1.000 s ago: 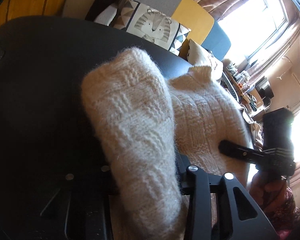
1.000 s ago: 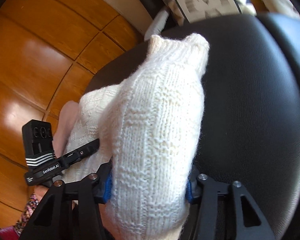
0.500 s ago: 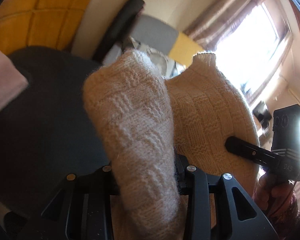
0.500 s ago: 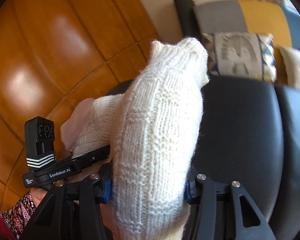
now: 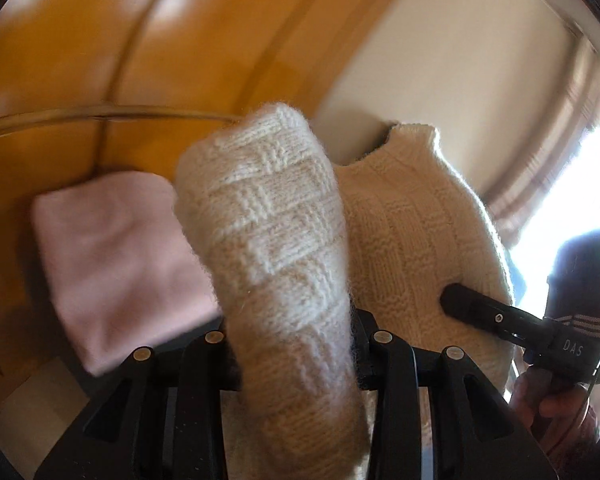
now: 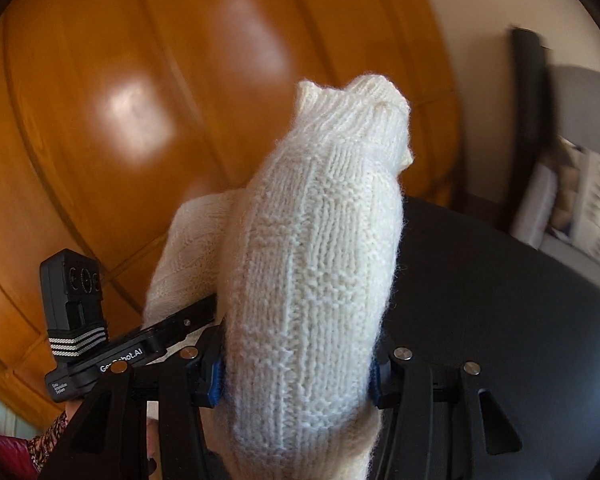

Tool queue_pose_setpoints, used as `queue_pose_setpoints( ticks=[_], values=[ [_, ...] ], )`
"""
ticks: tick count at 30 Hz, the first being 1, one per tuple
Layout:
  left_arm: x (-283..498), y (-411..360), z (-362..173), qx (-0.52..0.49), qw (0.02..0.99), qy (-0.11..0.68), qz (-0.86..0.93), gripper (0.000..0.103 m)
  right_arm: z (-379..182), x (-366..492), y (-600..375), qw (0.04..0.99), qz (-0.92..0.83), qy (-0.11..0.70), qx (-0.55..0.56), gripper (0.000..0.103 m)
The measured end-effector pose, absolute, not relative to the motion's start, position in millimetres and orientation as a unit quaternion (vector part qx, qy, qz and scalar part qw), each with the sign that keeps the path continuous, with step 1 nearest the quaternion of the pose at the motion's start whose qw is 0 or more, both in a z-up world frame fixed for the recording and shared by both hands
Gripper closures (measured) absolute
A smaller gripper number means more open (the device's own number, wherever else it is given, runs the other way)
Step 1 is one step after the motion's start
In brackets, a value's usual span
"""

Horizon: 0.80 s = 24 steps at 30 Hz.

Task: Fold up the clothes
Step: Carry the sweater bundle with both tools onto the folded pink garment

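Soft, thick cream sweater (image 5: 412, 240) sags; left gripper (image 5: 296, 356) and right gripper (image 6: 296, 372) each pinch a bunched fold

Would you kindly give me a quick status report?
Left gripper and right gripper both shut on cream sweater. Sweater lifted. Pink folded cloth left of it.

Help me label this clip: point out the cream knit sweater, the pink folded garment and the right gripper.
cream knit sweater (image 5: 412, 232), left wrist view, on its ribbed body below the collar.
pink folded garment (image 5: 116, 252), left wrist view, on its flat top face.
right gripper (image 6: 296, 376), right wrist view, midway between fingertips, clamped on the knit.
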<state>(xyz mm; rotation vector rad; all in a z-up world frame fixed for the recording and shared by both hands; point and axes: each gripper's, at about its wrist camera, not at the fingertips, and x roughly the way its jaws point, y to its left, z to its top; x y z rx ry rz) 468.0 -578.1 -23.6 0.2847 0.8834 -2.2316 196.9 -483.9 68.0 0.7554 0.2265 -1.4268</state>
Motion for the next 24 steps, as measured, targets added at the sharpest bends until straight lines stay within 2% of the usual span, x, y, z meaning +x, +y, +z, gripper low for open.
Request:
queue_pose_setpoints(
  ticks=[10, 15, 19, 24],
  values=[
    [521.4, -700.5, -71.2, 0.055, 0.485, 0.390, -0.781, 0.066, 33.8, 210.2, -698.9, 0.740, -0.546, 0.153, 0.361, 0.052],
    [525.0, -723.8, -99.9, 0.046, 0.487, 0.408, -0.771, 0.066, -5.9, 206.4, -775.4, 0.753, -0.520, 0.180, 0.361, 0.052],
    [526.2, -737.0, -121.5, 0.039, 0.481, 0.422, -0.768, 0.065, -49.2, 193.5, -808.0, 0.737, -0.516, 0.212, 0.381, 0.052],
    [527.9, -753.1, -147.7, 0.030, 0.472, 0.441, -0.763, 0.064, -72.9, 178.7, -790.6, 0.741, -0.499, 0.177, 0.412, 0.050]
  ],
)
